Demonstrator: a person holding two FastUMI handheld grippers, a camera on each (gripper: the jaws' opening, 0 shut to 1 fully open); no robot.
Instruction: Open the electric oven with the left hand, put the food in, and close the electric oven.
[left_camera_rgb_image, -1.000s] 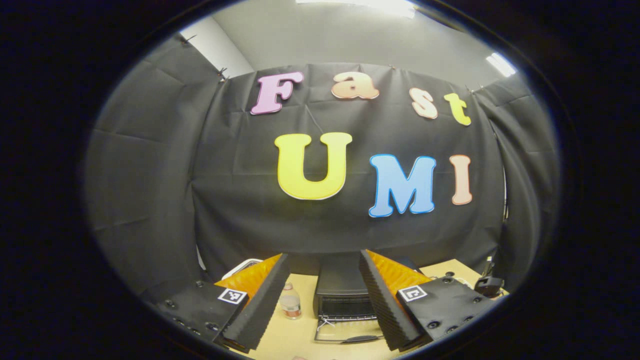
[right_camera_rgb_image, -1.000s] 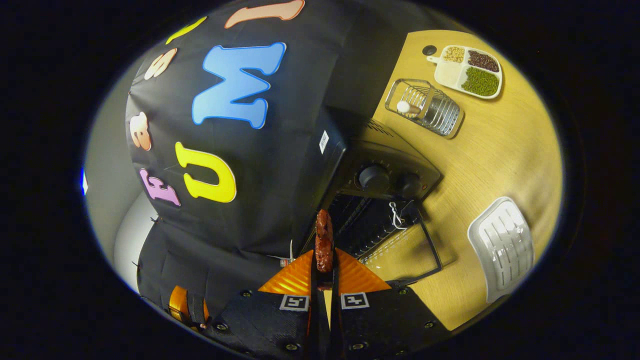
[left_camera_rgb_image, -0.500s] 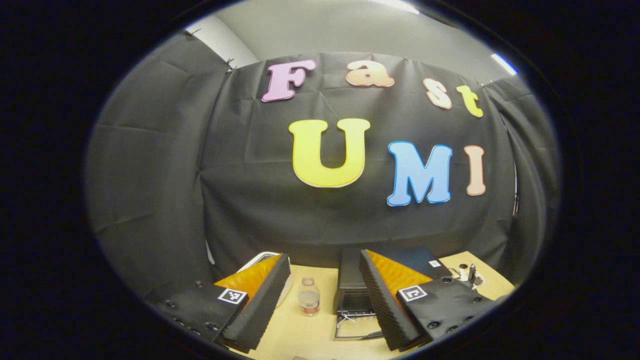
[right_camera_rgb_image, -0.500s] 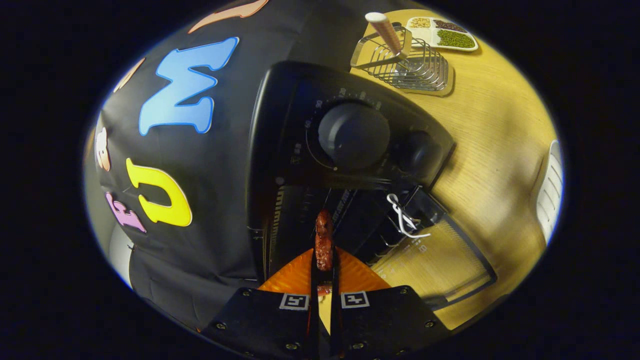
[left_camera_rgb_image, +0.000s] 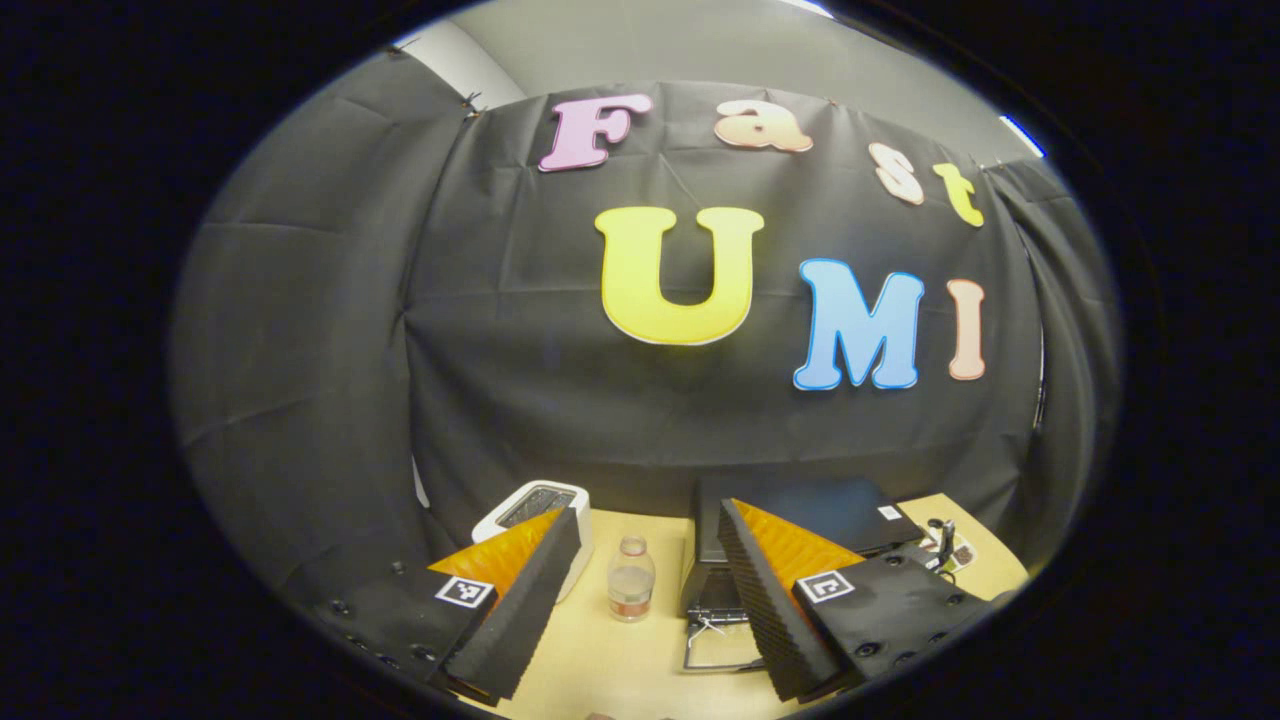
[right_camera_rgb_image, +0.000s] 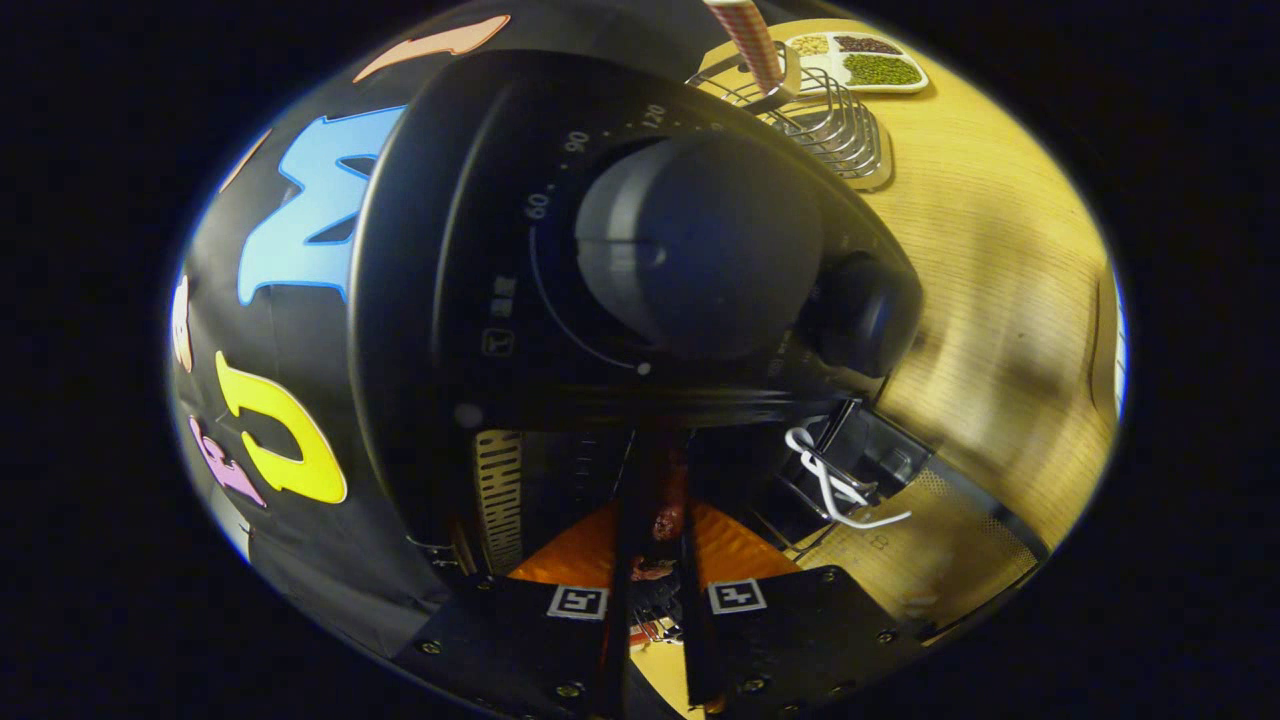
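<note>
Reaching into the electric oven past its dropped door, right gripper pinched the food — best released onto the rack; left gripper hung wide, empty.

We're right up against the electric oven, its big dial looming over us and a smaller knob beside it. The right gripper reaches into the dark cavity, fingers pinching a piece of reddish-brown food. The glass door hangs open at right. Far off on the wooden table sit a wire rack and a divided tray.
</note>
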